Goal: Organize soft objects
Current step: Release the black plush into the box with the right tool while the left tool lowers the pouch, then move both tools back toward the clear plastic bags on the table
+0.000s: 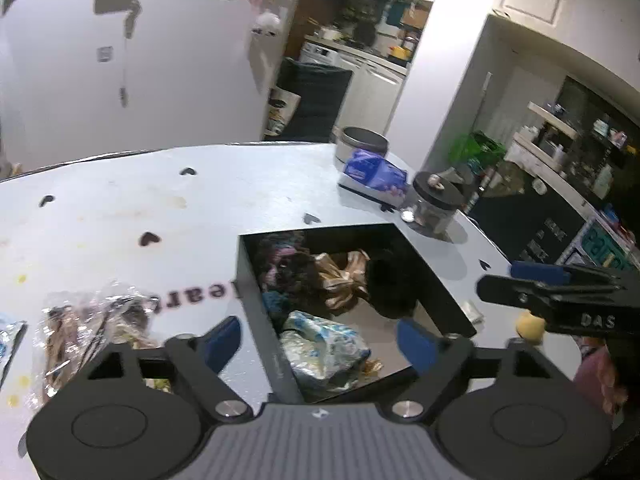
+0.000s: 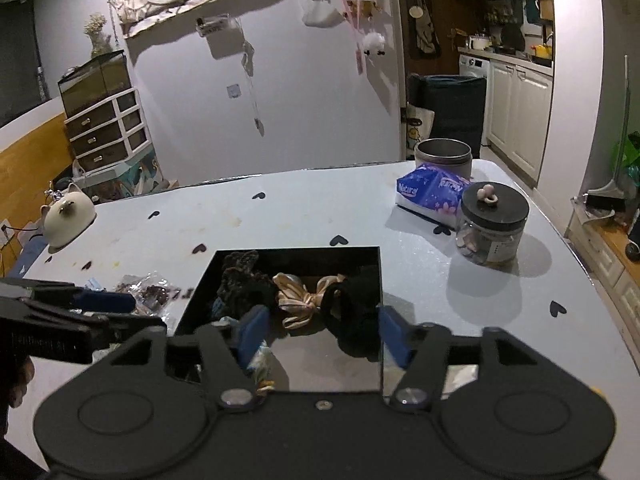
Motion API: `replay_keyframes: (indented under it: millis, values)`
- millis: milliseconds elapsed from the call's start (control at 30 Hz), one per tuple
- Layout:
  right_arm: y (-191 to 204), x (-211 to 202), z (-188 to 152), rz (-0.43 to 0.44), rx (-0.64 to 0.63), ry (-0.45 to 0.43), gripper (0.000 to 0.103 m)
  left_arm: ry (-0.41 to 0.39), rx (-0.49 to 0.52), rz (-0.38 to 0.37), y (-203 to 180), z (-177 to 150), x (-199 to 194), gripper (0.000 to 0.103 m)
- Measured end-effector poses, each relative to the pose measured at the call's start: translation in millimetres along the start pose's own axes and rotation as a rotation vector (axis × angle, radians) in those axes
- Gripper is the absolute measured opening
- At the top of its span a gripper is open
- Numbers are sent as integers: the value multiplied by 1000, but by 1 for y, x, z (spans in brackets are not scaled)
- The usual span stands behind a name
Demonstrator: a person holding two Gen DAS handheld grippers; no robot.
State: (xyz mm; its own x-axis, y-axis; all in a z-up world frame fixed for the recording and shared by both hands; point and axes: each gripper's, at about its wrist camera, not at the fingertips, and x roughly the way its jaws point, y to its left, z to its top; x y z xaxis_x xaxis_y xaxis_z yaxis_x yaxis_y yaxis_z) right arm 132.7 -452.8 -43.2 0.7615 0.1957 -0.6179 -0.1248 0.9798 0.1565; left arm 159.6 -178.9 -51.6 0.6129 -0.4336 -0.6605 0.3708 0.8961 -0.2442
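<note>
Soft scrunchies (image 2: 298, 300) fill the black box (image 2: 372, 254) at the table's (image 2: 320, 208) near middle.
Left gripper (image 1: 320, 338) and right gripper (image 2: 320, 330) both hover above it, spread wide, holding nothing.

I see pale table (image 2: 304, 216) with heart prints carrying black box (image 2: 200, 292), lidded glass jar (image 2: 492, 224), tissue pack (image 2: 430, 194), metal tin (image 2: 443, 158), clear plastic bag (image 1: 92, 332), cat-shaped lamp (image 2: 68, 216).
</note>
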Motion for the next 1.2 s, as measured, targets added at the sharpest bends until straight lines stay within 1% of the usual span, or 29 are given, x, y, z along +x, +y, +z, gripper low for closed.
replay_keyframes:
  millis: [67,100,167,200,233,267,400,600,800,1000,1200]
  values:
    - [2,-4,-3,-13,-4,-14,80,-18,-18,25,2,-3,-6,102]
    - [3,-6,-4,-21,-11,-22,81,-26,-25,34,3,-4,-8,103]
    - [6,-10,-6,-40,-22,-31,92,-38,-37,49,6,-7,-13,103]
    - [7,-11,-7,-50,-24,-36,95,-42,-41,56,7,-8,-16,103]
    - [8,-12,-7,-57,-25,-43,101,-47,-44,66,9,-9,-18,103]
    - [9,-14,-8,-65,-28,-50,102,-53,-45,72,10,-9,-21,103]
    - [17,-18,-11,-86,-50,-76,103,-77,-52,95,18,-12,-32,103]
    - [37,-20,-13,-76,-70,-92,103,-102,-63,119,35,-14,-46,103]
    - [59,-20,-14,-84,-61,-99,103,-117,-65,119,55,-15,-60,103]
    - [84,-17,-15,-96,-44,-98,103,-128,-71,122,80,-18,-73,103]
    - [115,-9,-14,-93,-47,-94,103,-137,-72,152,111,-22,-88,103]
